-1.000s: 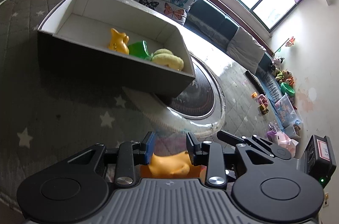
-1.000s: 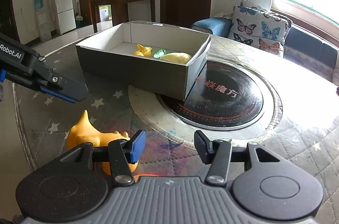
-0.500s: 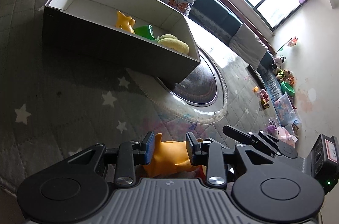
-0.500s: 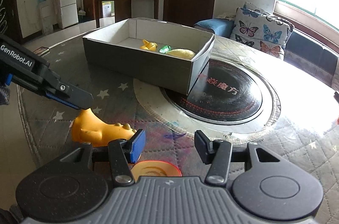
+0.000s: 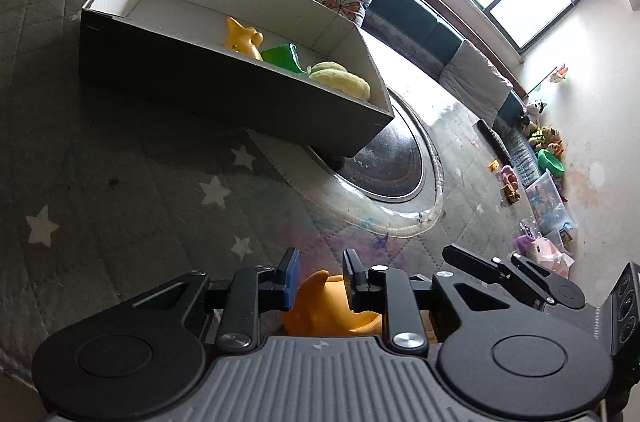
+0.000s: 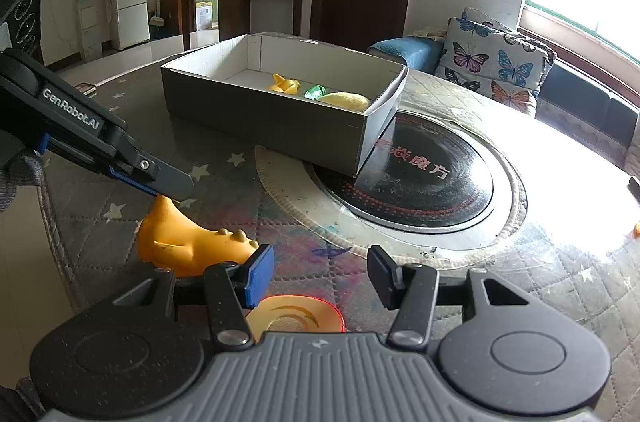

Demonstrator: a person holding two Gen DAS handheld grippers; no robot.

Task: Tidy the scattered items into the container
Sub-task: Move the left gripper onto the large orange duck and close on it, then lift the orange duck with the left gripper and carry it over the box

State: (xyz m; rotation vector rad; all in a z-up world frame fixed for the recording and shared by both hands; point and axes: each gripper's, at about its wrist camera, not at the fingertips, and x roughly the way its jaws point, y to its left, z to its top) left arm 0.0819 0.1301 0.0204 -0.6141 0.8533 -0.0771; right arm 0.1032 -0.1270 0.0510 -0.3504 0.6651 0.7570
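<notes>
An orange toy dinosaur lies on the star-patterned tablecloth; its tail end sits between the fingers of my left gripper, which close on it. The left gripper's fingers show from the side in the right wrist view. My right gripper is open and empty above a small orange-and-yellow dish. The grey cardboard box stands beyond, holding a yellow toy, a green piece and a pale yellow sponge-like item. The box also shows in the left wrist view.
A round black hotplate with a glass ring is set in the table, partly under the box. A butterfly cushion and sofa lie behind. The table edge runs along the left. Toys are scattered on the floor.
The left gripper has closed in on the dinosaur's tail and tipped it so the toy now lies longer across the cloth. The right gripper has drawn back slightly, showing the small dish.
</notes>
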